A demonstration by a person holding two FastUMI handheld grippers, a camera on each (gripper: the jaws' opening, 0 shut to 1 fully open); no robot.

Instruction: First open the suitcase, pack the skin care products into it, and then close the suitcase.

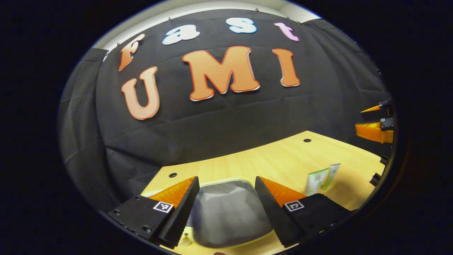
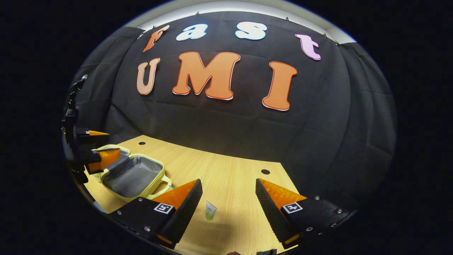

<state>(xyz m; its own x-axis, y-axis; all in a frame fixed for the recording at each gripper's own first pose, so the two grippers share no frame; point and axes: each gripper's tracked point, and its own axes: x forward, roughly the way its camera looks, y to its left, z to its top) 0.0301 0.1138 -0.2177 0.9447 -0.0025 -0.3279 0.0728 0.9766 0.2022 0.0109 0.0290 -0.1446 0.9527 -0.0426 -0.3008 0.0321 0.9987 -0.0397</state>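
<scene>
Counter point(image 2: 230, 177) of pale wood grain with small dark round holes runs up to a wall of black cloth point(image 2: 247, 117), under a strip of white wall at the top. In the right gripper view a pale yellow soft-sided suitcase with a grey lining point(image 2: 132, 177) lies open at the left of the counter, with its lid laid back. The left gripper point(image 2: 93, 147) hangs over its far half, and its fingers stand apart. In the left gripper view the left gripper point(image 1: 226, 202) is spread wide above the grey lining and holds nothing. The right gripper point(image 2: 229, 203) hovers low over bare wood, wide open and empty; a small green-and-white skin care tube point(image 2: 211, 210) stands upright on the counter between its fingers, touching neither. The left gripper view shows two flat green-and-white packets point(image 1: 321, 180) on the counter just right of the suitcase.
</scene>
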